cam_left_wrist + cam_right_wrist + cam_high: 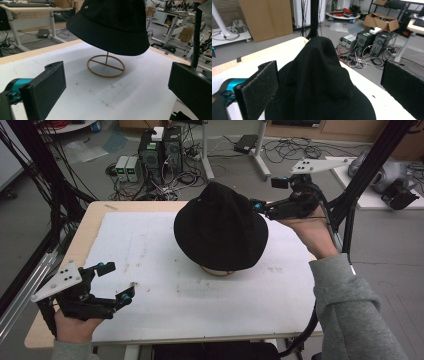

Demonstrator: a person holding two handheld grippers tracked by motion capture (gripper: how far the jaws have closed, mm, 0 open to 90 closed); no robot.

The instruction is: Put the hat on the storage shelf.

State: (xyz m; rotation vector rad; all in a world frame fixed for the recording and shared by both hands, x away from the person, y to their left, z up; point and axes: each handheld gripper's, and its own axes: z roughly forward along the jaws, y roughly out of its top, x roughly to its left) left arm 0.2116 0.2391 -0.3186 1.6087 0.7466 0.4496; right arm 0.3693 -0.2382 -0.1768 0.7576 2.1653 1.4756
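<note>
High view showed me a black fabric bucket hat (220, 227) perched on a thin wooden ring-based stand (218, 270) mid-table on the white mat (165, 295). My left gripper (114, 281) sat wide near the front-left corner; my right gripper (263, 208), jaws wide, hovered just beside the hat's brim.

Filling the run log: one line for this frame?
black bucket hat on wire stand | left tongs open, apart | right tongs open at hat's brim

grey floor (75, 175) strewn with cables (295, 147) and computer towers (161, 147).
</note>
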